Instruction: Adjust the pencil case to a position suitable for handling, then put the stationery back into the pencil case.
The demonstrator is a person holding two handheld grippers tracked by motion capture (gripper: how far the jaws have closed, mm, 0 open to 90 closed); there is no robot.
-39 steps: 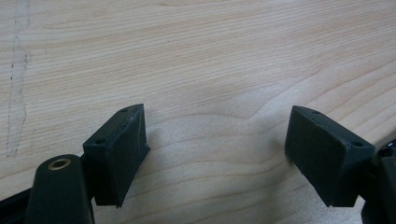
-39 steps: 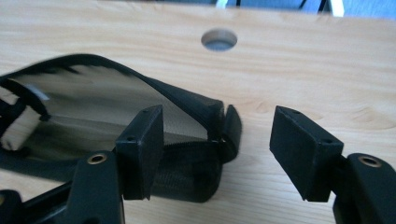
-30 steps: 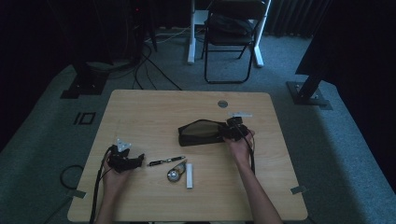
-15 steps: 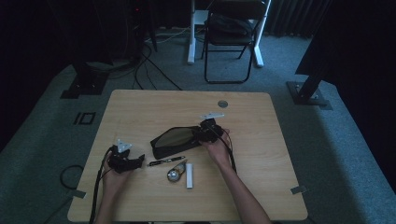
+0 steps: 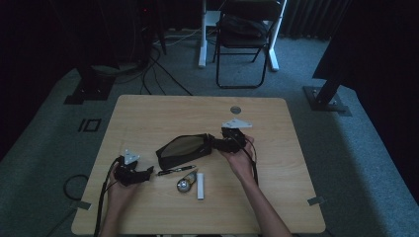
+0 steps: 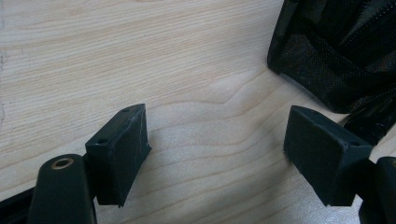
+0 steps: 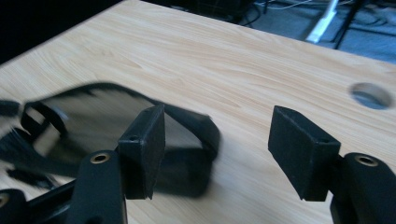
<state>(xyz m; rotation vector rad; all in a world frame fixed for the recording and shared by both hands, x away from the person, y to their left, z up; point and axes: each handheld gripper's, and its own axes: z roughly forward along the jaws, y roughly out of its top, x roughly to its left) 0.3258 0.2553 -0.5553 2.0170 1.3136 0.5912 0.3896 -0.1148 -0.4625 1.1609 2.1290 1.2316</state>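
A black mesh pouch (image 5: 182,148) lies open-mouthed at mid-table. My right gripper (image 5: 213,143) sits at its right end, open. In the right gripper view the pouch's end (image 7: 187,140) lies low beside and behind the left jaw of the right gripper (image 7: 217,135), blurred. My left gripper (image 5: 148,174) rests at the front left, open over bare wood. In the left gripper view the left gripper (image 6: 217,128) has nothing between its jaws, and the pouch (image 6: 336,51) is at the upper right.
A black pen (image 5: 175,170) lies just in front of the pouch. A round metal item (image 5: 185,185) and a white stick (image 5: 200,186) lie nearer the front edge. A cable hole (image 5: 235,109) is at the back. A folding chair (image 5: 244,39) stands beyond the table.
The pouch has slid left toward mid-table along with my right gripper and hand. My left gripper has stayed in place.
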